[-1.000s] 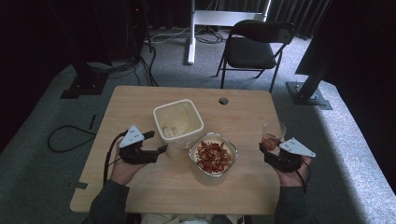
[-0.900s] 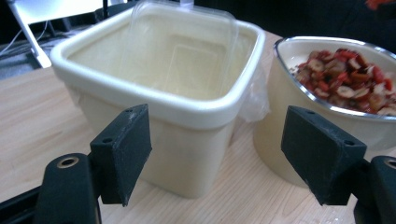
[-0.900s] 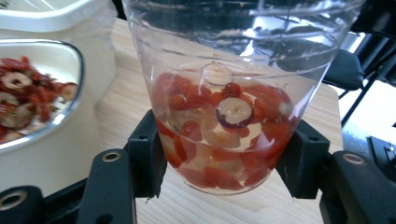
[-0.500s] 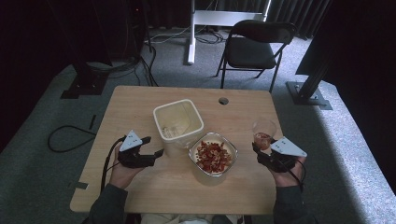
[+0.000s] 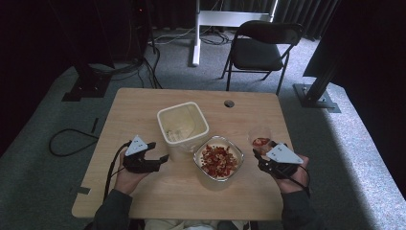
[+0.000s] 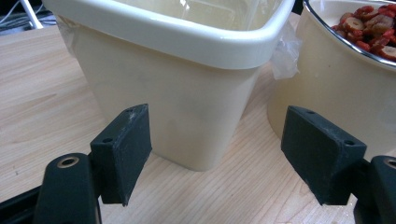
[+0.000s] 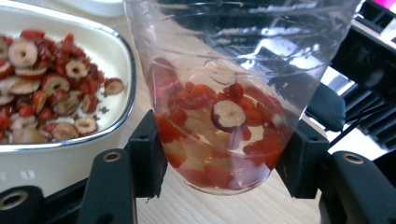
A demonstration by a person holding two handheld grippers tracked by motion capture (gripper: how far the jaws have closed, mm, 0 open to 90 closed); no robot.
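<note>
On the wooden bench (image 5: 143,110), the right hand-held gripper (image 5: 266,158) had carried its clamped clear cup (image 5: 260,137) toward the bowl (image 5: 218,160); the left hand-held gripper (image 5: 160,160), jaws wide, waited beyond the bowl.

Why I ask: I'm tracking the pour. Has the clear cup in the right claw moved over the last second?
Yes. The clear cup, clamped in the right claw, has shifted left, closer to the bowl of red slices, which stayed put on the table.

Cream tub (image 5: 183,125); red slices (image 5: 219,160) in bowl; clear cup (image 7: 238,88).
</note>
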